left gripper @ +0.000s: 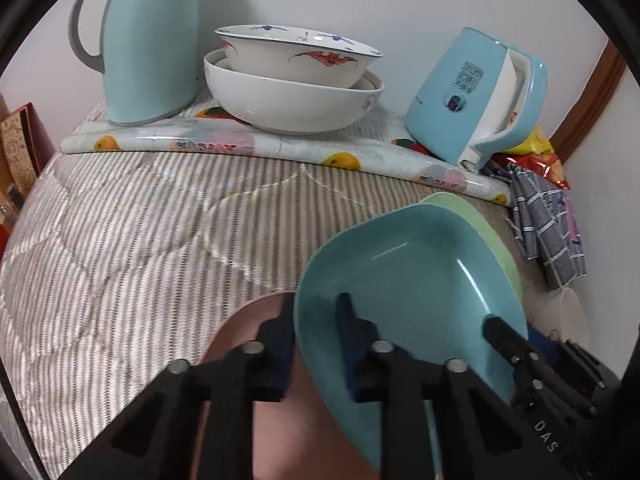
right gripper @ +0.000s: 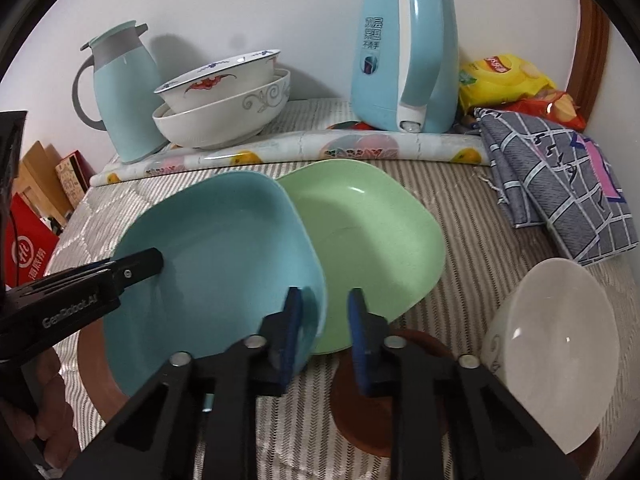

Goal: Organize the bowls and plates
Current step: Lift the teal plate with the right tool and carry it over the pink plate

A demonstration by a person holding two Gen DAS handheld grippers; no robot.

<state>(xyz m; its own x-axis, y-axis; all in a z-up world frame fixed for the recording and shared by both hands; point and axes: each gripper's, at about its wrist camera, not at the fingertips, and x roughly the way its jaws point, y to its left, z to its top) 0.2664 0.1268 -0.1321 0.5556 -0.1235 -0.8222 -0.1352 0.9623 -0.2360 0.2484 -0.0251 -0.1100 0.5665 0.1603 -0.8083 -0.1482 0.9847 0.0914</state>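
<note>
Both grippers' jaws, left gripper (left gripper: 316, 344) and right gripper (right gripper: 324, 340), clench opposite rims of the blue plate (right gripper: 216, 264); lift it level, clear of the green plate (right gripper: 372, 236) beyond the right jaws.

Both tongs — left (left gripper: 316, 344), right (right gripper: 326, 340) — clamped

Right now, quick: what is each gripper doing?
Left gripper: closed on the rim of the blue plate.
Right gripper: closed on the blue plate's other rim.
</note>
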